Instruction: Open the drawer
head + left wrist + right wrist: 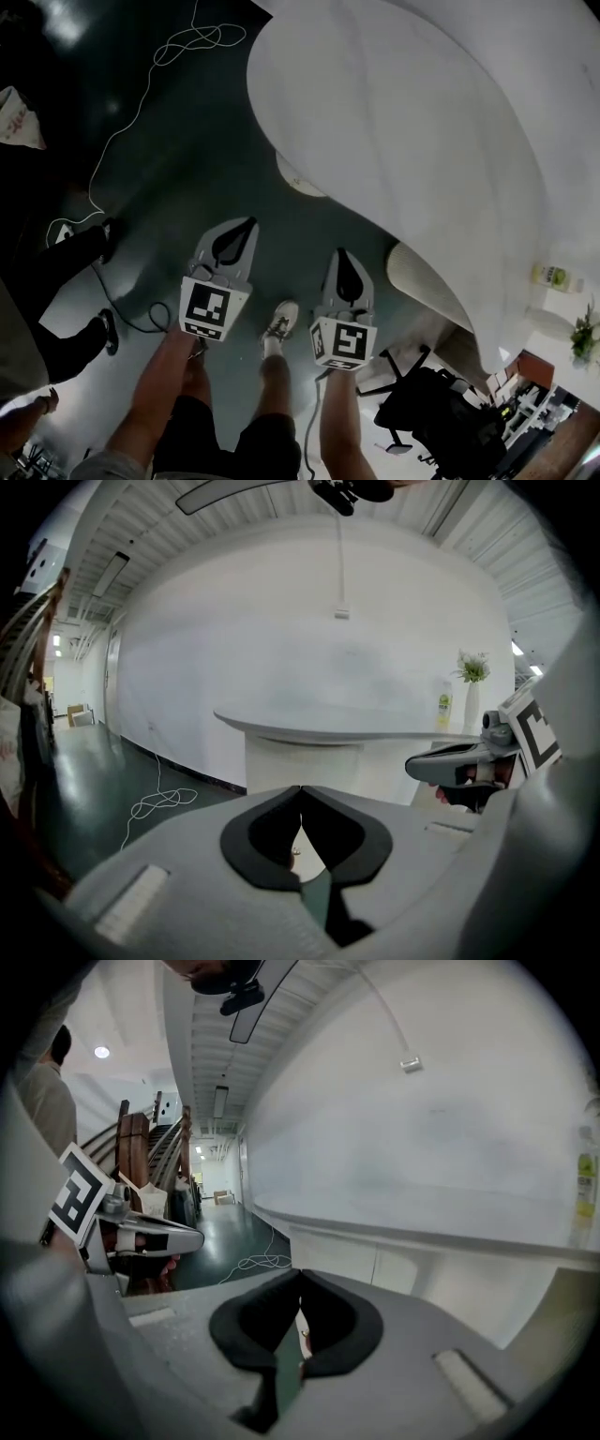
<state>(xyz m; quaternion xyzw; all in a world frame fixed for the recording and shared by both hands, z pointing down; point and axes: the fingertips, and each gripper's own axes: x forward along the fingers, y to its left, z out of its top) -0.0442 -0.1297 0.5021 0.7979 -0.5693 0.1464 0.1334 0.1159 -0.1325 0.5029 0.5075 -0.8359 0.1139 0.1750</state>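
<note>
Both grippers hang over the dark green floor in front of a white curved counter [403, 122]. My left gripper [246, 223] is shut, its black pads meeting at the tip with nothing between them [300, 789]. My right gripper [339, 253] is also shut and empty [300, 1274]. They point side by side toward the counter's white base [300, 757]. Flat white panels with a vertical seam [375, 1262] sit under the counter top in the right gripper view. I cannot tell whether one is a drawer, and no handle shows.
A white cable [141, 103] loops across the floor to the left. A black office chair [431, 403] stands at the lower right. A bottle [553, 276] and a vase with a plant [583, 337] rest on the counter. Another person's legs [66, 272] are at the left.
</note>
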